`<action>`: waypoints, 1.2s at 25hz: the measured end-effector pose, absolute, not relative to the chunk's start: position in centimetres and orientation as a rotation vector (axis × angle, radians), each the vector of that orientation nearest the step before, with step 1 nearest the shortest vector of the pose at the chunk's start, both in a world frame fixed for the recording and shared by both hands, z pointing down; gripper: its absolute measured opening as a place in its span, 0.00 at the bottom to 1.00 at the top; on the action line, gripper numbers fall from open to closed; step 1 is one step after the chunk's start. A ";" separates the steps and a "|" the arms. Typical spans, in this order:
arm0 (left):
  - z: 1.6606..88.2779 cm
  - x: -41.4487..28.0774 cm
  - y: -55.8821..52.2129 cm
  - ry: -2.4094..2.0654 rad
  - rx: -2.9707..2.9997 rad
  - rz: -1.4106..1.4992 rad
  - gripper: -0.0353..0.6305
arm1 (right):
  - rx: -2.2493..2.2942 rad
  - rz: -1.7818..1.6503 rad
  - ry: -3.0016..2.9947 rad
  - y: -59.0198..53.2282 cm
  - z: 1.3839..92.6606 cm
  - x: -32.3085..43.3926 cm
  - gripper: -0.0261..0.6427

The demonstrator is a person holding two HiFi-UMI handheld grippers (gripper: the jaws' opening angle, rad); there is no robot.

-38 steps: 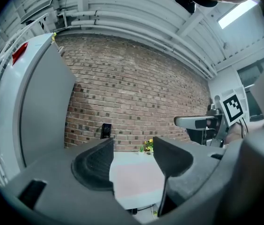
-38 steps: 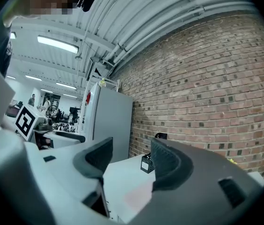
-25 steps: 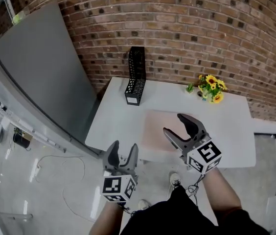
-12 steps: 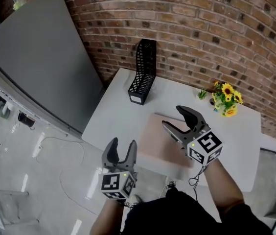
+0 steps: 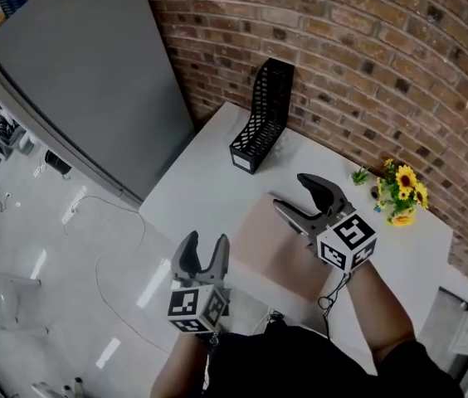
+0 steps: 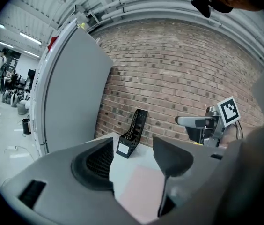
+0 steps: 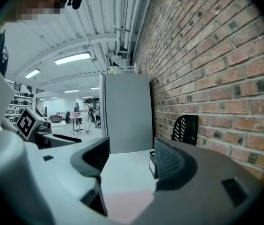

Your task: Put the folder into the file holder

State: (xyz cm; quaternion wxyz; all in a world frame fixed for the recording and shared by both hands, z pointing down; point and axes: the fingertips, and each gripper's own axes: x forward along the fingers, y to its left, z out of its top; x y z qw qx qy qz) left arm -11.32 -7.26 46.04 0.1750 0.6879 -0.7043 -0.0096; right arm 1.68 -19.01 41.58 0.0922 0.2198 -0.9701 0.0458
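A pink folder (image 5: 277,254) lies flat near the white table's (image 5: 209,185) front edge, the black mesh file holder (image 5: 263,114) standing at its 11 o'clock near the brick wall (image 5: 367,65). The right gripper (image 5: 290,191) hovers over the folder, jaws spread and empty, apparently lining up a pickup; the left gripper (image 5: 205,243), at 7 o'clock, waits released.

folder (image 5: 269,254) partly hid by rt hand-held gripper (image 5: 290,194), file holder (image 7: 187,124) half hidden
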 end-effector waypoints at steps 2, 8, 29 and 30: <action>46.9 -11.1 -6.9 -2.010 1.901 -0.024 0.43 | 0.607 0.145 -2.884 -19.3 42.1 1.6 0.50; 50.2 -10.1 -5.8 -1.971 1.770 -0.021 0.45 | 0.509 0.208 -2.876 -19.8 43.9 1.3 0.51; 64.6 -8.7 -6.3 -1.702 1.522 0.048 0.51 | 0.326 0.421 -2.540 -22.7 57.8 -1.8 0.58; 65.1 -8.8 -6.3 -1.695 1.507 0.045 0.51 | 0.318 0.426 -2.520 -22.9 58.6 -2.1 0.59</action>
